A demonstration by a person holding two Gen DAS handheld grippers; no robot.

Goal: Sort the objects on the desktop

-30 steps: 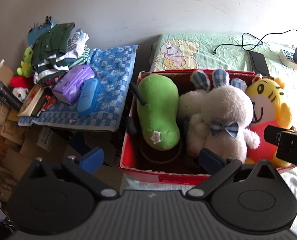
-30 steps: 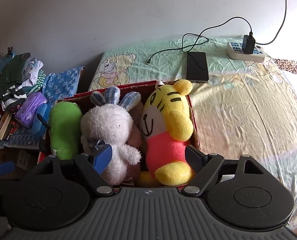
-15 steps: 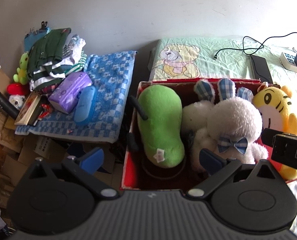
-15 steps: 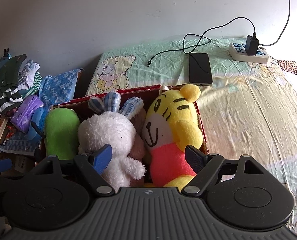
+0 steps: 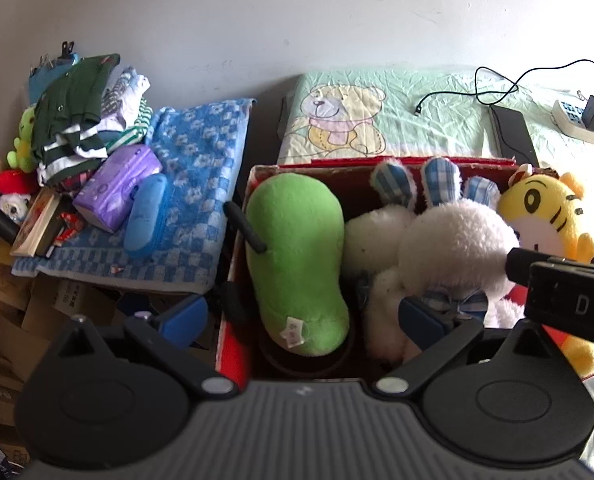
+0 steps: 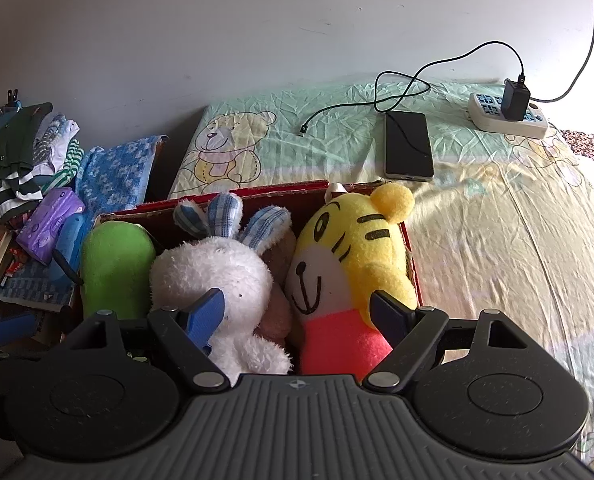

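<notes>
A red box (image 5: 377, 162) (image 6: 257, 192) on the bed holds a green plush (image 5: 297, 256) (image 6: 115, 268), a white rabbit plush (image 5: 453, 248) (image 6: 213, 276) with checked blue ears, and a yellow tiger plush (image 5: 549, 220) (image 6: 357, 248). My left gripper (image 5: 303, 316) hangs open above the green plush, holding nothing. Over the rabbit and tiger my right gripper (image 6: 299, 312) is open and holds nothing. Part of the right gripper's black body (image 5: 569, 292) shows at the right edge of the left wrist view.
A bear-print sheet (image 6: 477, 220) covers the bed, with a phone (image 6: 408, 146), a cable and a power strip (image 6: 509, 114) on it. Left of the box, a blue checked towel (image 5: 201, 184) carries a purple tissue pack (image 5: 117, 188), a blue case (image 5: 147, 216) and folded clothes (image 5: 77, 108).
Both grippers have drawn back and down toward the box's near side, so the box and toys sit lower in both views. Both stay open.
</notes>
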